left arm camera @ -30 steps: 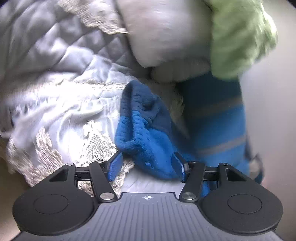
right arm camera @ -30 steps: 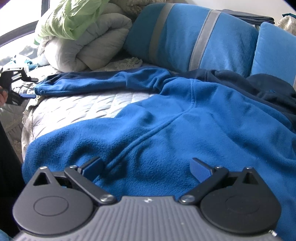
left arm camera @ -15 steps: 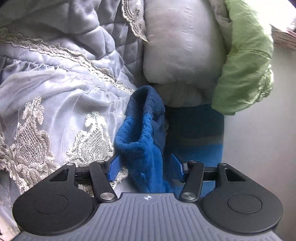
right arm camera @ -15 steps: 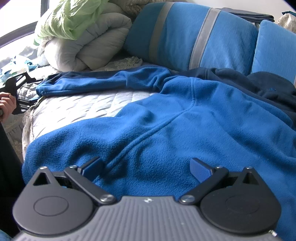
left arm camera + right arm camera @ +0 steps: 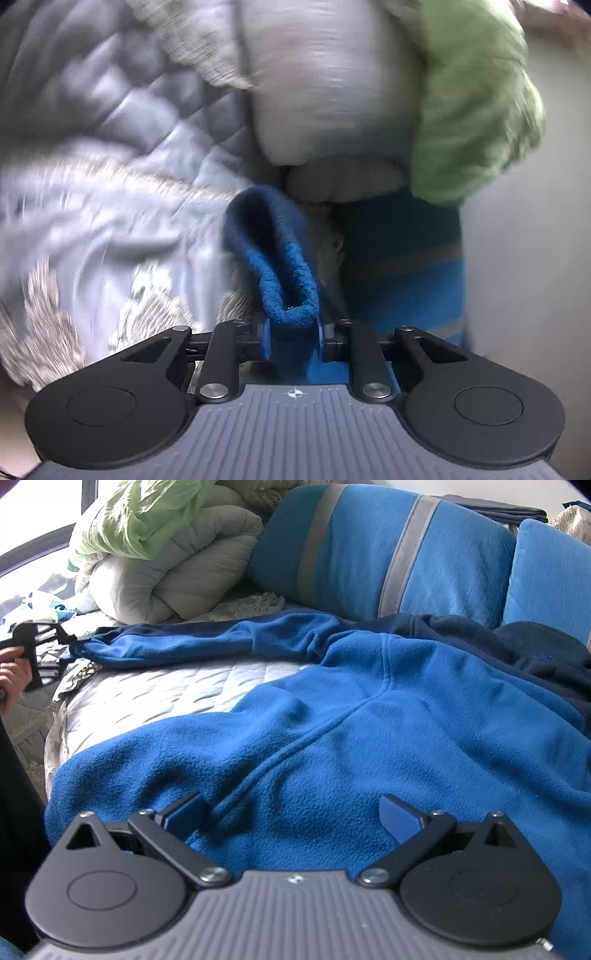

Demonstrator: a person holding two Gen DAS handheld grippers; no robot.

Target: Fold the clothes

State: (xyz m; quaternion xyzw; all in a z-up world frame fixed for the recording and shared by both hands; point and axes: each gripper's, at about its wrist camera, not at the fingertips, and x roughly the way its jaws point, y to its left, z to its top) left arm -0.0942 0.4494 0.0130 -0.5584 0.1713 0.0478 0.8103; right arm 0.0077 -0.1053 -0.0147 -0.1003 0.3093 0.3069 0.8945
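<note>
The fleece jacket point(image 5: 369, 738) lies spread on the quilted bedspread point(image 5: 166, 686), its sleeve point(image 5: 207, 642) reaching toward 10 o'clock, where the cuff point(image 5: 284, 258) sits between the fingers of the left gripper point(image 5: 291, 332). Behind the jacket at 12 o'clock 2 pillows point(image 5: 376, 550) stand side by side, with a rolled duvet point(image 5: 173, 579) to their left at 11 o'clock. The right gripper point(image 5: 291, 808) hangs over the jacket's near part at 6 o'clock.
</note>
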